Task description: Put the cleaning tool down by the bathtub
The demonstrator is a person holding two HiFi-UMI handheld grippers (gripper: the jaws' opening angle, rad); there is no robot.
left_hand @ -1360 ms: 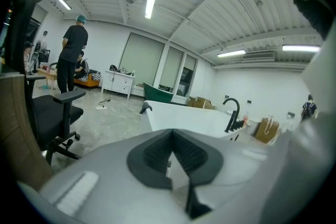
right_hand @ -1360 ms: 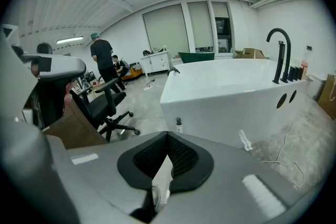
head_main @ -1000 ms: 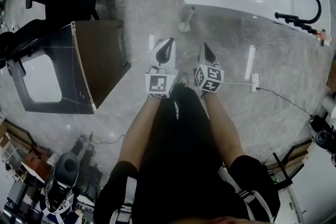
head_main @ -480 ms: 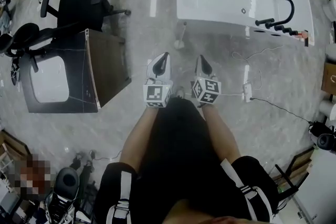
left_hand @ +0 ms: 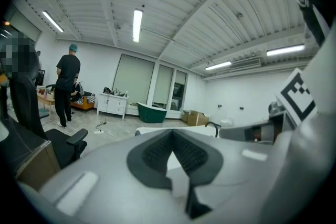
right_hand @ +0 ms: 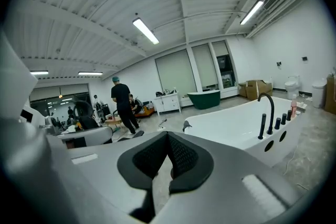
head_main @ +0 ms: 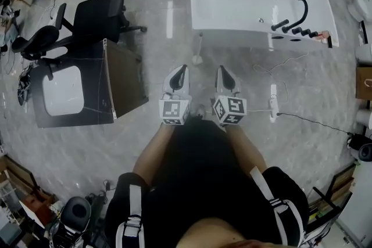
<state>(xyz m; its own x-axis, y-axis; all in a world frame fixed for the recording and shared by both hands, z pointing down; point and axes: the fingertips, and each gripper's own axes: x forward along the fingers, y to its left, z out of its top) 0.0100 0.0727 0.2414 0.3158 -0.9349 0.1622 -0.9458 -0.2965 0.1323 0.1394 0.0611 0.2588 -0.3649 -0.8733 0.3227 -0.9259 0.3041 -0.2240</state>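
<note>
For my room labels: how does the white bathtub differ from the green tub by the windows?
The white bathtub is near; the green tub stands far back by the windows. The white bathtub carries a black faucet; the green tub shows none. Both are freestanding tubs.

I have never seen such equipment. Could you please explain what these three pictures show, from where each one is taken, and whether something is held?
A person holds a two-jaw tool in each hand: the left gripper and the right gripper. One picture looks down from a camera on the person's head; the other two come from cameras on the grippers, looking along their jaws. Both pairs of jaws are together and hold nothing. Ahead is a white bathtub; the cleaning tool stands on the floor beside it.
</note>
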